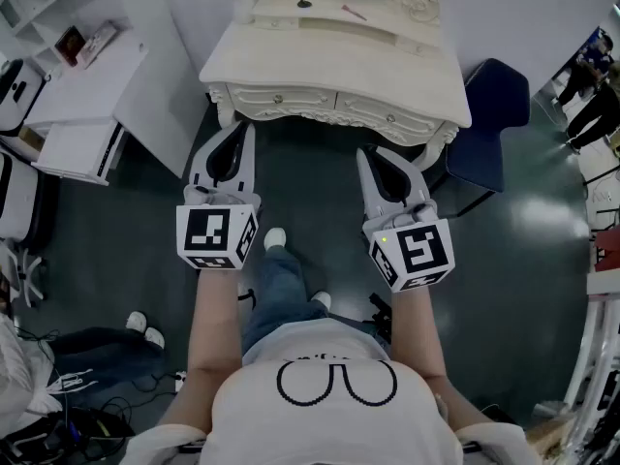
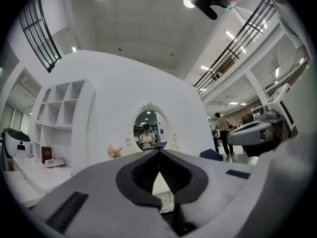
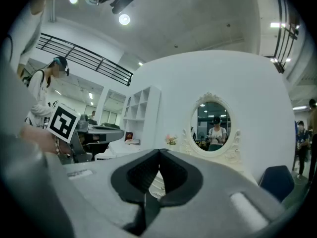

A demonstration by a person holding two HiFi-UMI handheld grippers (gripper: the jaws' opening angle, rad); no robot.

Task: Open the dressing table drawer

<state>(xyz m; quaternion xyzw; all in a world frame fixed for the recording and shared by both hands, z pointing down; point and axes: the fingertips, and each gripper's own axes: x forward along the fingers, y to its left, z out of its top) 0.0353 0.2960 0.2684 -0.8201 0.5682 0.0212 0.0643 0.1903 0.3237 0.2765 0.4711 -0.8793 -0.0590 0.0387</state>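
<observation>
The cream dressing table (image 1: 334,61) stands ahead of me, its carved front showing two drawers, each with a small knob: the left drawer (image 1: 278,98) and the right drawer (image 1: 390,118), both closed. My left gripper (image 1: 242,132) hovers just short of the left drawer, shut and empty. My right gripper (image 1: 368,155) hangs a little further back, before the right drawer, shut with nothing in it. In the left gripper view the left gripper (image 2: 159,150) points at the oval mirror (image 2: 150,129). The right gripper (image 3: 159,151) also faces the mirror (image 3: 213,126).
A white desk (image 1: 82,85) and shelves stand at the left. A dark blue chair (image 1: 494,114) sits right of the dressing table. Cables (image 1: 58,386) lie on the floor at the lower left. Pink flowers (image 2: 114,151) rest on the tabletop. A person (image 2: 222,130) walks in the background.
</observation>
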